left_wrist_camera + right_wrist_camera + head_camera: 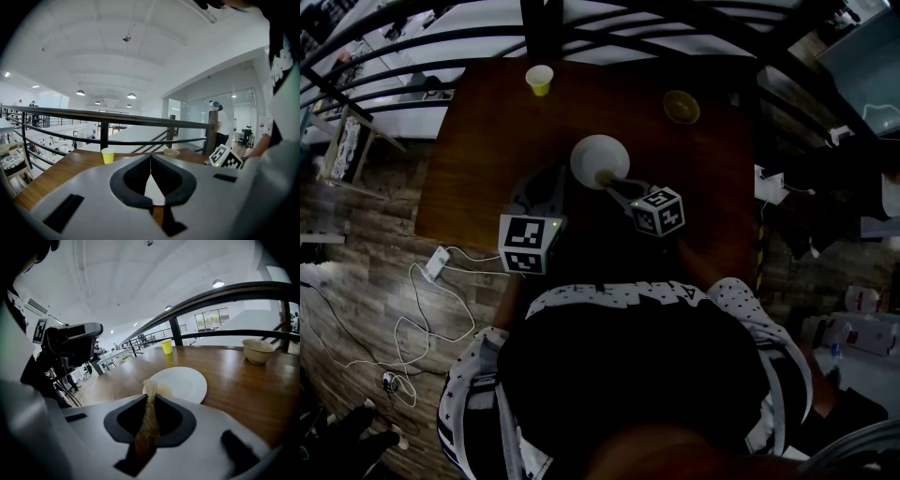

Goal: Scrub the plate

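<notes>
Plate: white, flat on the desk, near its middle.
Left tool: jaws together, tips at plate's left rim.
Right tool: clamped on tan pad, pad end touching plate's near rim.
Cup: yellow, far edge.
Bowl: far right, well apart from plate.

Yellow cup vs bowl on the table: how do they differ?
The cup is bright yellow, the bowl beige. The cup is narrow and tall, the bowl low and wide. The cup stands beyond the plate to the left, the bowl to the right. Both are upright on the table.
</notes>
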{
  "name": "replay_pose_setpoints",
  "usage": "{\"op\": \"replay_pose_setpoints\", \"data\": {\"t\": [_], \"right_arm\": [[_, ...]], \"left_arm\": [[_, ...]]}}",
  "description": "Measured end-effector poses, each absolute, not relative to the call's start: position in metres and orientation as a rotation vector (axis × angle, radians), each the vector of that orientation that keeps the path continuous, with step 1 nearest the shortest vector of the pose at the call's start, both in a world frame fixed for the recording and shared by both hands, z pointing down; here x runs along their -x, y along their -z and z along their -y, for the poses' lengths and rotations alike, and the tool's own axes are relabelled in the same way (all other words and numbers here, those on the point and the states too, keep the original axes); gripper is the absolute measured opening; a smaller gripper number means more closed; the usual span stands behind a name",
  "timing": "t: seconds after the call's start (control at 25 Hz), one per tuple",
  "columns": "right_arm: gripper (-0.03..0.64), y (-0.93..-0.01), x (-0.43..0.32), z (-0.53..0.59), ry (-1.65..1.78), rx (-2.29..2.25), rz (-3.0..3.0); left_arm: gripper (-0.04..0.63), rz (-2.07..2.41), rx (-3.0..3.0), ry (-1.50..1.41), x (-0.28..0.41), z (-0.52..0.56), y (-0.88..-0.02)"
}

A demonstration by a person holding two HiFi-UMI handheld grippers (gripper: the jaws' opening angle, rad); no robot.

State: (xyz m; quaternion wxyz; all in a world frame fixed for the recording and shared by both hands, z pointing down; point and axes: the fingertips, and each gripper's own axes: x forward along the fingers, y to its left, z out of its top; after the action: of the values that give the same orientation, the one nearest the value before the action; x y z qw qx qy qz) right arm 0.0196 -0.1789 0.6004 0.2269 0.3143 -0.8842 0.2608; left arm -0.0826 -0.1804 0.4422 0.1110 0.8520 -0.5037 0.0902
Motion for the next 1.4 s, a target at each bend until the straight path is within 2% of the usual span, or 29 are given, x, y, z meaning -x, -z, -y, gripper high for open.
{"op": "replay_pose_setpoints", "data": {"t": [1.4], "right_arm": [[0.049, -0.541, -0.011, 0.195, -0.704, -0.950, 2.603]], "left_arm": [[0.014, 1.452, -2.500, -0.272, 0.082, 0.187, -0.448]]}}
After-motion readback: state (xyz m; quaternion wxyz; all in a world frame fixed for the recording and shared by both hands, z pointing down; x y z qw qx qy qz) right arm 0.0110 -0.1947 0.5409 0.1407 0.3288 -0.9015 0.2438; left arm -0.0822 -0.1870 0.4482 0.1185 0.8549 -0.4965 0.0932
